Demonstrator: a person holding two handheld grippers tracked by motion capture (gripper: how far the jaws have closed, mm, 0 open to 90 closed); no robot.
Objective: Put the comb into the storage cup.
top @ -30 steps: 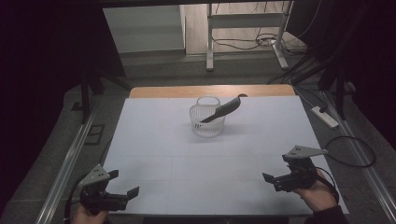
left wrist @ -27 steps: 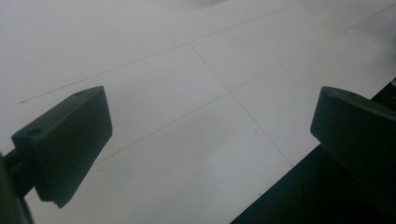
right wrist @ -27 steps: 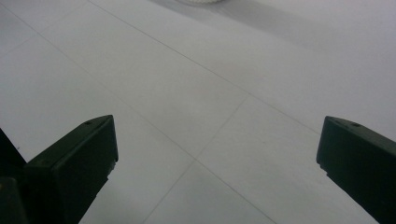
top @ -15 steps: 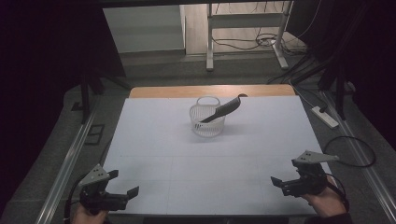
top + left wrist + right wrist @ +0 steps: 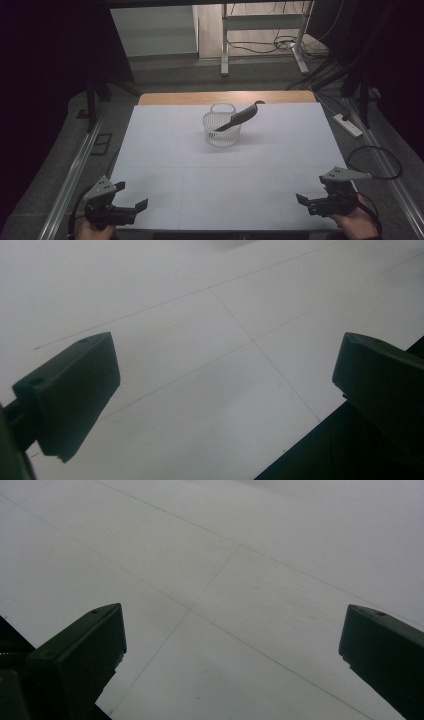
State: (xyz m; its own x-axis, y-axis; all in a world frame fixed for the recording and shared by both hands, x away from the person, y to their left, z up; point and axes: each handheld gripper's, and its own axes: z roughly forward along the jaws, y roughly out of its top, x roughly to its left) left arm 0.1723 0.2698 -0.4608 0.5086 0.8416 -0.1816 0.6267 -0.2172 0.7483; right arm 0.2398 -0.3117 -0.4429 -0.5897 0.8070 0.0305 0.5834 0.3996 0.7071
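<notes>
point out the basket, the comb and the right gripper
basket (image 5: 222,134), high view, its front mesh wall
comb (image 5: 239,118), high view, middle of its toothed part
right gripper (image 5: 311,201), high view, between its open jaws

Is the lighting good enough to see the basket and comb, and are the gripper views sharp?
High view: room dark, white table evenly lit, basket and comb clear, faint shadow beside the basket. Left gripper view: jaws sharp, top edge soft. Right gripper view: table lines crisp, far part hazy; no glare.
</notes>
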